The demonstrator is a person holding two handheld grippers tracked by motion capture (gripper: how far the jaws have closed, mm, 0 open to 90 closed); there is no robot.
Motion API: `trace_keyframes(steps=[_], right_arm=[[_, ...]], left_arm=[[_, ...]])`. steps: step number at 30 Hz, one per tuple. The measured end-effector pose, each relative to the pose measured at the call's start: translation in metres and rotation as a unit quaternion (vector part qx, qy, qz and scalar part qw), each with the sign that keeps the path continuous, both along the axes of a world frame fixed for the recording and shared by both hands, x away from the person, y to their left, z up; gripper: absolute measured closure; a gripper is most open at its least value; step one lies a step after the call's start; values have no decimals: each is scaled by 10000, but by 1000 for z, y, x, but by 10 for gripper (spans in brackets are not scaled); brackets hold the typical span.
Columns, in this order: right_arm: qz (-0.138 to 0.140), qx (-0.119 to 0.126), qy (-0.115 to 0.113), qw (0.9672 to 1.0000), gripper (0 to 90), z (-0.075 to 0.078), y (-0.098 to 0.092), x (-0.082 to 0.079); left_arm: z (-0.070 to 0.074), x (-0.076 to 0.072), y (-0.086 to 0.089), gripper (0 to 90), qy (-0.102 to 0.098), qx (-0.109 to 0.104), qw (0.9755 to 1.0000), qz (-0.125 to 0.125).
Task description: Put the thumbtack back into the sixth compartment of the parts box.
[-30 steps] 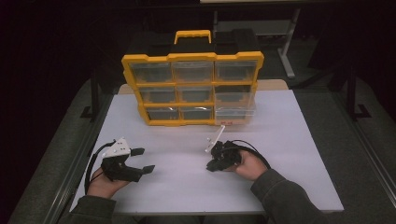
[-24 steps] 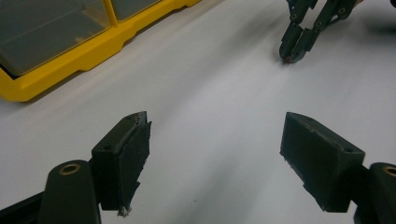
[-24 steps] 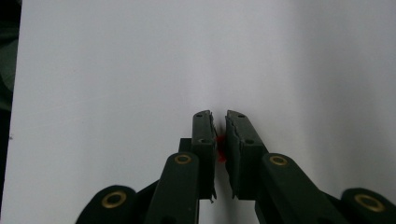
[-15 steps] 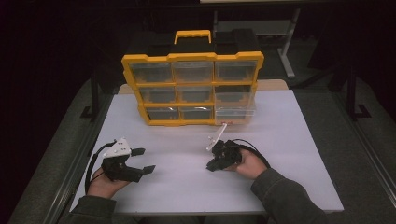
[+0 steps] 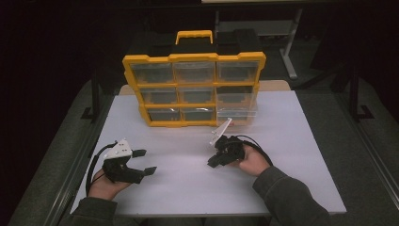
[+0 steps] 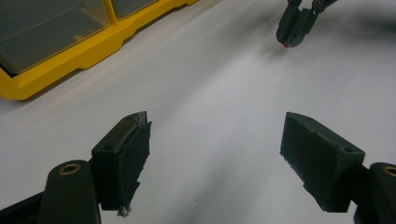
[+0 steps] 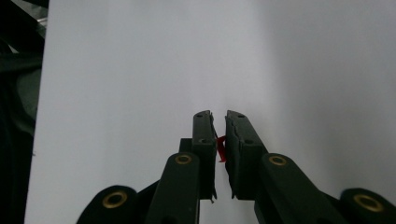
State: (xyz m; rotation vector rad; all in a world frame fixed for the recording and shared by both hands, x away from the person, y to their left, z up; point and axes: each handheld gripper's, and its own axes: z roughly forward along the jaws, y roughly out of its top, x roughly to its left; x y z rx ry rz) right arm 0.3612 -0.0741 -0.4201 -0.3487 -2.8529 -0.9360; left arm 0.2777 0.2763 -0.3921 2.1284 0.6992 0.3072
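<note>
A yellow organizer (image 5: 193, 89) with clear drawers stands upright at the back of the white table (image 5: 291, 155); its lower edge lies at the top left of the left gripper view (image 6: 70, 51). Its bottom right drawer (image 5: 237, 114) sticks out a little. My right gripper (image 5: 212, 163) hovers low over the table in front of that drawer, shut on a small red piece (image 7: 221, 148) pinched between its jaws (image 7: 219, 119). The left gripper view catches that gripper (image 6: 292, 28) with the red piece (image 6: 285, 44) at its tip. My left gripper (image 5: 147, 161) rests at the front left, open and empty (image 6: 215, 135).
The organizer has a yellow carry handle (image 5: 194, 36) on top. A dark metal frame (image 5: 287, 47) stands behind the table. Bare white tabletop lies between the two grippers.
The right gripper has tipped slightly, its grey plate rising toward the organizer. The left gripper has stayed where it was.
</note>
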Motion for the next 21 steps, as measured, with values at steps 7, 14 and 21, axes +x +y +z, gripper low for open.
trace_keyframes(steps=[7, 14, 21], right_arm=[[32, 82, -32, 10000, 815, 16, 3, 5], [73, 116, -70, 9999, 816, 36, 6, 9], [56, 209, -116, 9997, 815, 61, 3, 13]], left_arm=[[0, 0, 0, 235, 0, -114, 9999, 44], [1, 0, 0, 235, -12, -123, 9999, 41], [1, 0, 0, 235, -17, -112, 9999, 34]])
